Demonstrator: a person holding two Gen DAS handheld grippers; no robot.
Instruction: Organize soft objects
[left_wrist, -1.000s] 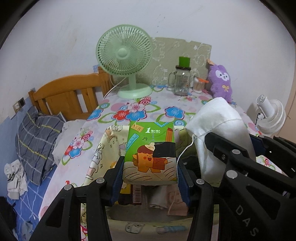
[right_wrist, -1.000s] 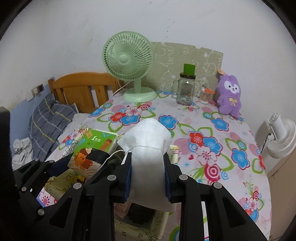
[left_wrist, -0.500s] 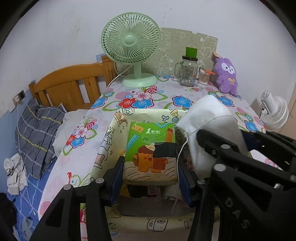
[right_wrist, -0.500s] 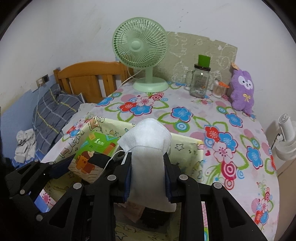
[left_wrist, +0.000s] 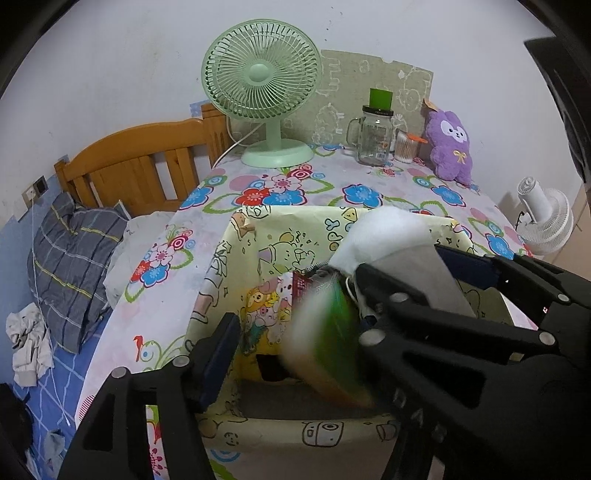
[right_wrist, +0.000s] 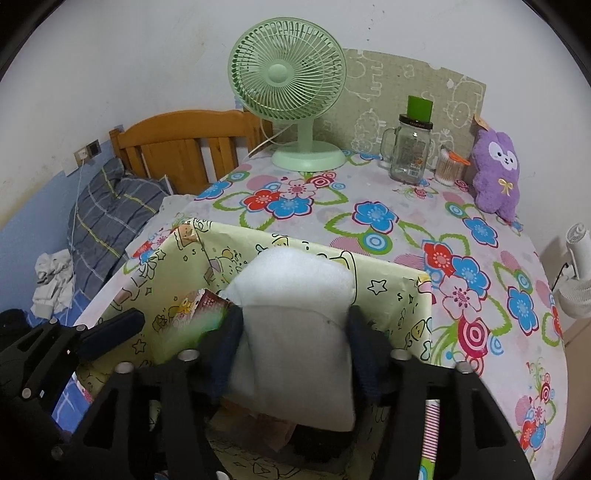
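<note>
A yellow cartoon-print box (left_wrist: 280, 236) (right_wrist: 388, 291) stands open on the flowered table. My left gripper (left_wrist: 295, 350) is open over it; the green tissue pack (left_wrist: 328, 343) is blurred, falling loose between its fingers into the box. It also shows blurred in the right wrist view (right_wrist: 207, 321). My right gripper (right_wrist: 293, 332) is over the box with its pads spread wide beside a white soft pouch (right_wrist: 295, 332), which also shows in the left wrist view (left_wrist: 388, 236). The pouch looks blurred at its edges.
A green desk fan (right_wrist: 291, 92), a glass jar with green lid (right_wrist: 410, 147), a cotton-swab cup (right_wrist: 448, 168) and a purple plush (right_wrist: 496, 173) stand at the table's back. A wooden bed headboard (left_wrist: 140, 166) and grey plaid pillow (left_wrist: 70, 258) lie left. A white fan (left_wrist: 546, 221) stands right.
Both grippers moved down over the yellow box. My left gripper opened and let go of the green tissue pack, which is dropping. My right gripper's fingers have spread around the white pouch.
</note>
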